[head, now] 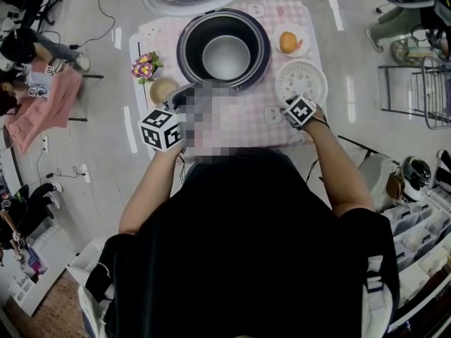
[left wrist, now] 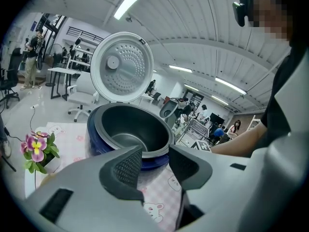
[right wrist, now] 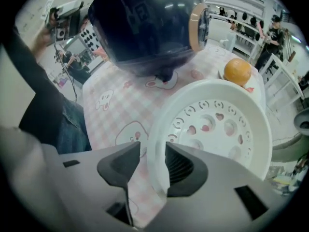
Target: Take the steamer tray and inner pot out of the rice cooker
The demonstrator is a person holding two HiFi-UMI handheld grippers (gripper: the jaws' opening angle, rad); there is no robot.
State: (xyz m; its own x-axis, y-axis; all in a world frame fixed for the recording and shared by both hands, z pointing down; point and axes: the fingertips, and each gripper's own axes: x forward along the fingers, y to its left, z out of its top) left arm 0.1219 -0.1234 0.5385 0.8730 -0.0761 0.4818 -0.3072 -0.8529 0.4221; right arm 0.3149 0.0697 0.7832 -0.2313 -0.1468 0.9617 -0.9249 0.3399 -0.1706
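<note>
Steamer tray (right wrist: 217, 124) on the table (right wrist: 116, 100), right of the rice cooker (left wrist: 96, 139). We find the tray's near rim between the jaws of the right hand-held gripper (right wrist: 152, 153), which stand apart and do not clamp it. The inner pot (left wrist: 125, 124) sits in the cooker, and the left hand-held gripper (left wrist: 154, 153) is on the cooker's near side, jaws wide apart and empty.

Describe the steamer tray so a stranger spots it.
Start at the dark blue rice cooker on the pink checked cloth. To its right in the head view, below the orange, lies the steamer tray: white, round, pierced with holes.
</note>
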